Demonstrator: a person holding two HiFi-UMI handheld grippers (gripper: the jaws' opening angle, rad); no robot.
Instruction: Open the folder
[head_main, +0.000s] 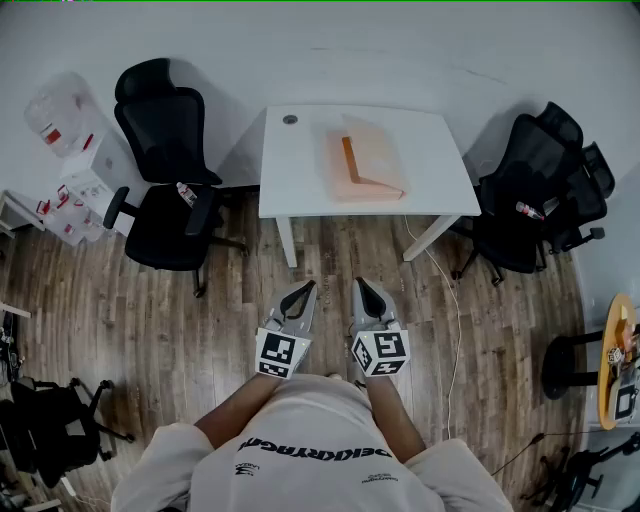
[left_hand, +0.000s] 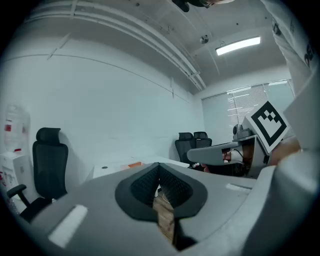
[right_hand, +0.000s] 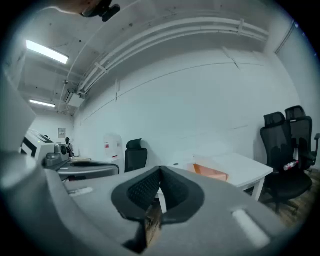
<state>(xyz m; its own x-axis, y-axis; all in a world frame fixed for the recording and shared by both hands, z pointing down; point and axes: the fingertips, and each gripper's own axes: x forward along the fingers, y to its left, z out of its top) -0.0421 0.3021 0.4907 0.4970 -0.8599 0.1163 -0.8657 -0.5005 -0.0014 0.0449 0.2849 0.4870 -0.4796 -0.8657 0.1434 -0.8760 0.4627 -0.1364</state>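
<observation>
Folder (head_main: 365, 165), pale orange, flat on table (head_main: 300, 170)

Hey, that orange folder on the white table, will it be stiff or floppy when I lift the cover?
Probably floppy: the folder looks like thin, translucent plastic lying flat. Likely light too. On the smooth white table, it may slide when pushed.

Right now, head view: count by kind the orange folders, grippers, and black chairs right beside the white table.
Orange folder: 1
Grippers: 2 (left gripper, right gripper)
Black chairs beside the white table: 3
Total: 6
</observation>
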